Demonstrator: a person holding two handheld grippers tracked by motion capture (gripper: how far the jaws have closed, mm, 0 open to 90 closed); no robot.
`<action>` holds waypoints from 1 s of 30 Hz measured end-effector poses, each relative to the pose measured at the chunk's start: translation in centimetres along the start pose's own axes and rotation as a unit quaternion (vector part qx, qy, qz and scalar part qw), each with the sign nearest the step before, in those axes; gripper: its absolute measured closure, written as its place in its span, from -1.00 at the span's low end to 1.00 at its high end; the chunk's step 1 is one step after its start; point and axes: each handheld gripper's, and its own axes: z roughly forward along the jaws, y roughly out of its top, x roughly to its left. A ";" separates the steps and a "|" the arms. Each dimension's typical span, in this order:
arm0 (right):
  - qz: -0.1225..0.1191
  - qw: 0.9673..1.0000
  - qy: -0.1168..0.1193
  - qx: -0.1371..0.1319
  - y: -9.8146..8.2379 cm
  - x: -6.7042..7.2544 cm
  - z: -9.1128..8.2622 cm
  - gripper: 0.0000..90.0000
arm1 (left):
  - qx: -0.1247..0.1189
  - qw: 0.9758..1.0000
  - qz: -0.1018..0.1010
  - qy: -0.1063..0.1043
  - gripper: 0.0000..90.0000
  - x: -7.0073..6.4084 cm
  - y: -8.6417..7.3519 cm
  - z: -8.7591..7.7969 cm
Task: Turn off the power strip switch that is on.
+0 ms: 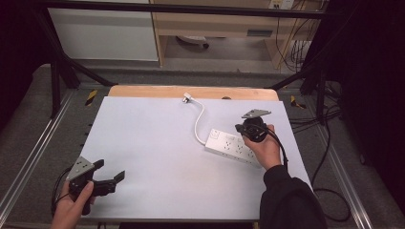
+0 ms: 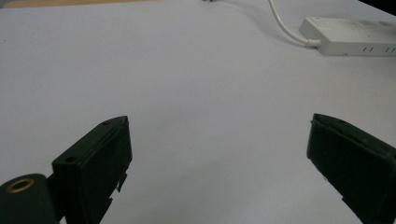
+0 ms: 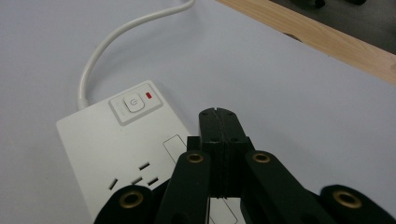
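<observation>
High view: a white power strip (image 1: pixel 234 145) lies flat on the pale sheet covering the table (image 1: pixel 153 157), toward the right side, set at a slant. Its white cable (image 1: pixel 199 121) curves from the strip's far end up toward the back edge, ending in a plug (image 1: pixel 187 99) near the wooden rim of the table.

Right gripper (image 1: pixel 251 130): held in the person's right hand (image 1: pixel 265 150), directly over the near-right part of the power strip. In the right gripper view the two black jaws are pressed flat against each other with nothing between them; tip at (image 3: pixel 218 122). The tip sits above the strip's top face, just beside a blank rectangular panel and short of the power button (image 3: pixel 134 104), which has a small red indicator (image 3: pixel 149 95) next to it. Socket slots (image 3: pixel 138 173) show to the left of the jaws. Whether the tip touches the strip cannot be told.

Left gripper (image 1: pixel 109 175): held in the left hand (image 1: pixel 71 207) at the near-left corner of the table, well apart from the strip. Jaws spread wide, holding nothing. In the left gripper view (image 2: pixel 217 154) bare sheet lies between the jaws, with the power strip (image 2: pixel 350 36) and its cable (image 2: pixel 285 23) far off at the upper right.
</observation>
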 end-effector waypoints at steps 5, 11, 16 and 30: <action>0.002 1.000 0.000 0.002 -0.5 0.0 0.2 1.00 | 0.000 1.000 0.000 0.000 -0.85 0.0 0.0 0.0; 0.006 1.000 0.000 0.003 -0.7 -0.2 0.4 1.00 | 0.001 1.000 -0.001 0.001 -0.85 0.0 0.0 0.0; 0.008 1.000 0.000 0.004 -1.0 -0.1 0.5 1.00 | 0.001 1.000 -0.001 0.001 -0.85 0.0 0.0 0.0; 0.012 1.000 0.008 0.010 -1.7 0.5 1.3 1.00 | 0.001 1.000 0.000 0.001 -0.85 0.0 0.0 0.0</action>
